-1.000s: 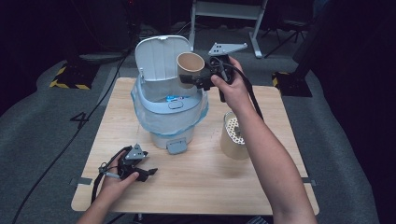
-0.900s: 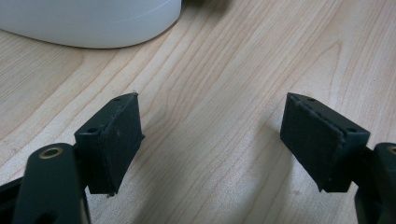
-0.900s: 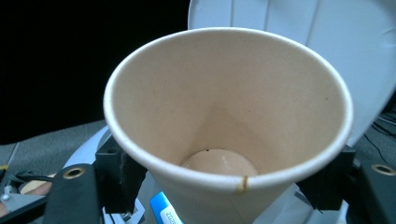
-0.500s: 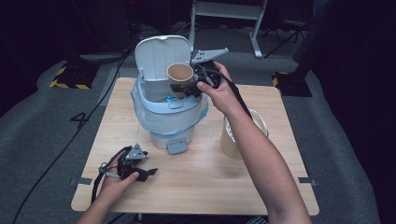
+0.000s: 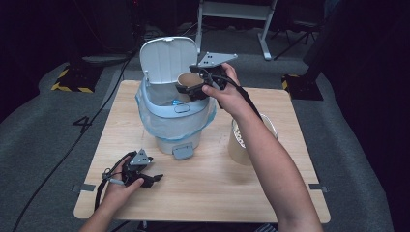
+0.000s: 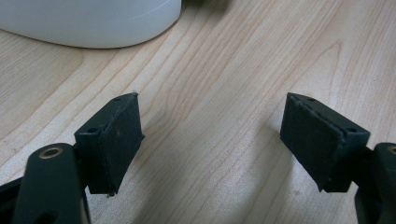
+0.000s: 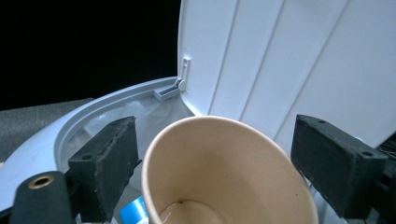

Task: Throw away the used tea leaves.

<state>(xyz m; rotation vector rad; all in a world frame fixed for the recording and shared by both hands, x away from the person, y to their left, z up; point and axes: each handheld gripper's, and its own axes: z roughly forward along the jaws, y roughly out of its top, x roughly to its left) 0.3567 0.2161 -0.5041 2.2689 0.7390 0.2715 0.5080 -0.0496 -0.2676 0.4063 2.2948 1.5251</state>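
Right gripper (image 7: 215, 172) lower, jaws freshly opened around paper cup (image 7: 224, 172).

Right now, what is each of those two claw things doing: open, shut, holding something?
Left gripper: open, nothing between its jaws, resting low over the table.
Right gripper: jaws have just been opening; the paper cup sits between them, unclamped, over the open bin.

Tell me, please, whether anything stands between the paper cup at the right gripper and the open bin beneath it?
Nothing visible does. The paper cup sits between the right gripper's opening jaws, over the bin; its lid stands upright behind.
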